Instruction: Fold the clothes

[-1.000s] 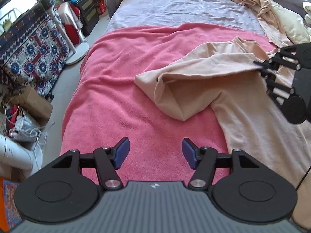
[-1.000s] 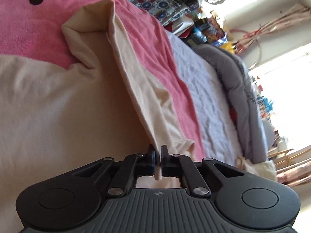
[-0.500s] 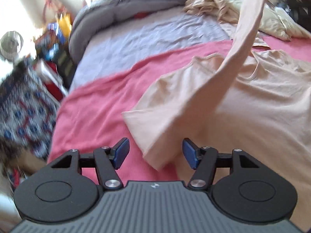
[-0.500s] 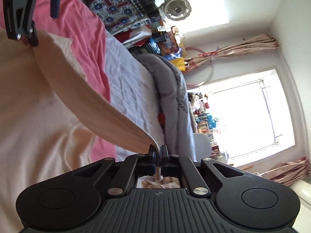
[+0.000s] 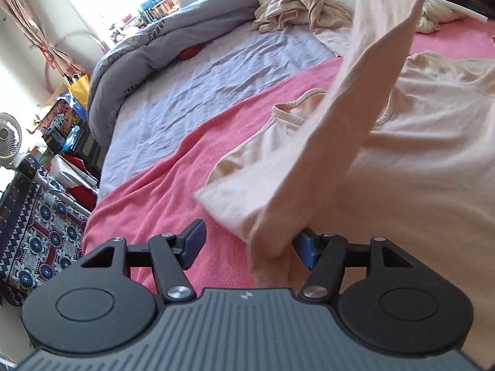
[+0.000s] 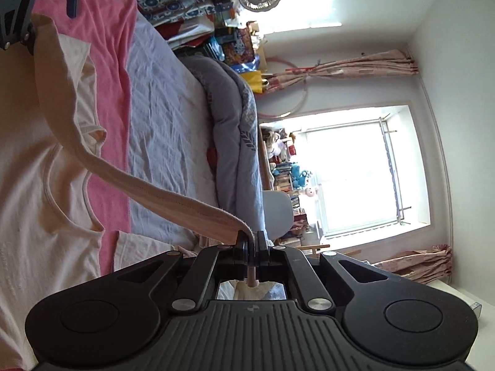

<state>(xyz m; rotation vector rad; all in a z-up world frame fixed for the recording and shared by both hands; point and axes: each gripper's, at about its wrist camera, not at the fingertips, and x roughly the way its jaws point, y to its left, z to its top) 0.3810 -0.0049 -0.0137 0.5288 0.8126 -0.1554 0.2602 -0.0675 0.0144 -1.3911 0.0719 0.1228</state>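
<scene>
Right wrist view shows the right gripper (image 6: 253,242) pressed together on the edge of a peach shirt (image 6: 46,204), pinching a strip of its fabric that stretches taut from the jaws across to the left gripper (image 6: 37,6) at the top left corner; the rest of the shirt lies flat on a pink blanket (image 6: 114,61) spread over the bed (image 6: 167,99); left wrist view has the left gripper (image 5: 249,249) spread, its blue pads (image 5: 193,244) apart, with the lower corner of the lifted strip hanging between them, near the right-hand pad; whether that pad touches the cloth I cannot tell; a grey duvet (image 5: 161,40) is bunched at the far end of the bed, with a heap of pale clothes (image 5: 297,3) beside it.
</scene>
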